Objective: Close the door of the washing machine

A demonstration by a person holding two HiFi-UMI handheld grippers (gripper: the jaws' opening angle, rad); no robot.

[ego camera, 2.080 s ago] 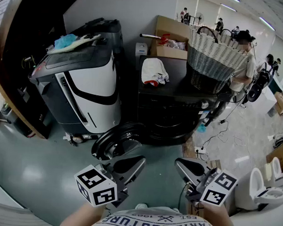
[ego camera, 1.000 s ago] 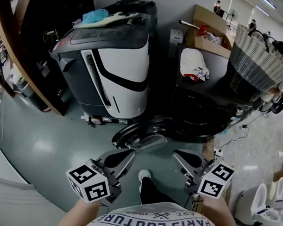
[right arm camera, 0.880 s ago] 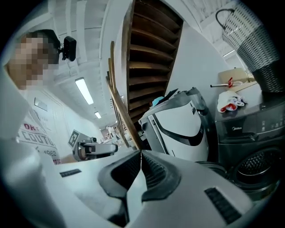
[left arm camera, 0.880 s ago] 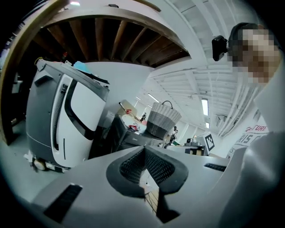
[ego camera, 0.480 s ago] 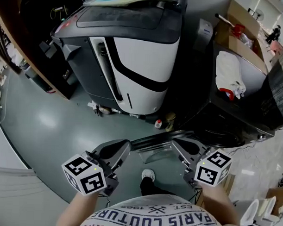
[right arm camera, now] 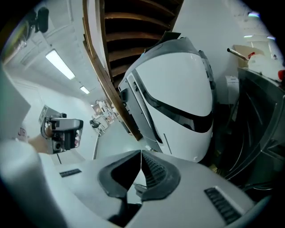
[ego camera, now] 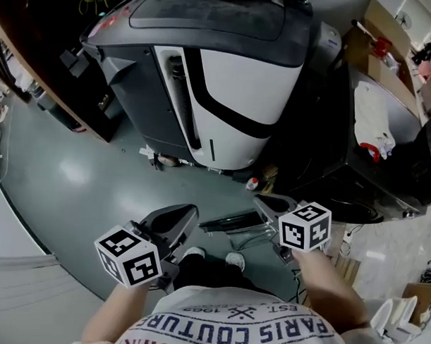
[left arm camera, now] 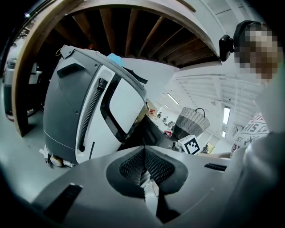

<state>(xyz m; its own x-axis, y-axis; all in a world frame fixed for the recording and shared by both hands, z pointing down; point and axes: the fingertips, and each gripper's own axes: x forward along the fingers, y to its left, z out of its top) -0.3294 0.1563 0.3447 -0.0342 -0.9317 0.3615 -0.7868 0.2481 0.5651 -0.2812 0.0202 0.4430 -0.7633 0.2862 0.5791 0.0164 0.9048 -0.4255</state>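
Note:
The black washing machine [ego camera: 343, 161] stands at the right of the head view. Its round door [ego camera: 231, 223] hangs open low in front of it, seen almost edge-on. My right gripper [ego camera: 262, 200] is shut and empty, just above the door's right end; whether it touches the door I cannot tell. My left gripper [ego camera: 191, 212] is also shut and empty, a little left of the door. In the right gripper view the shut gripper [right arm camera: 141, 153] points past the dark washing machine [right arm camera: 260, 133]. In the left gripper view the shut gripper [left arm camera: 143, 149] faces that washing machine [left arm camera: 144, 131].
A large grey-and-white floor machine [ego camera: 226, 69] stands close on the left of the washing machine. White cloth [ego camera: 373, 113] lies on the washer's top. A woven basket [left arm camera: 190, 124] is farther back. The person's feet [ego camera: 212, 258] are just behind the door. Cables lie on the floor at right.
The person has stepped closer and looks more steeply down. The right gripper has moved forward to the open door's edge. The left gripper stays low at the left.

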